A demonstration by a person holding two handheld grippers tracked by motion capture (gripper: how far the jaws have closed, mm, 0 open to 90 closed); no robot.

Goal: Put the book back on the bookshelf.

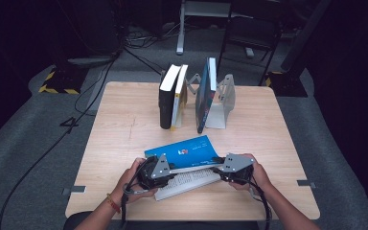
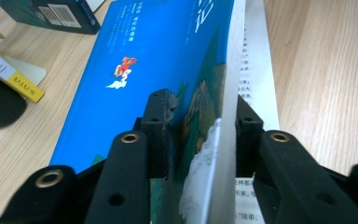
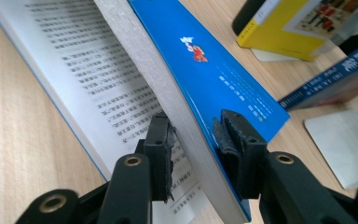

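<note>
High view showed the blue book open at lower centre, lower pages hidden by both hands. Left gripper and right gripper each pinched its raised half, jaws narrowly apart.

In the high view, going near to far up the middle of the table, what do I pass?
Open printed pages → lifted blue cover of the open book → bare table → upright books in the metal bookend.

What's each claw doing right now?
Left claw: shut on the blue book's lifted half.
Right claw: shut on the same half.
</note>
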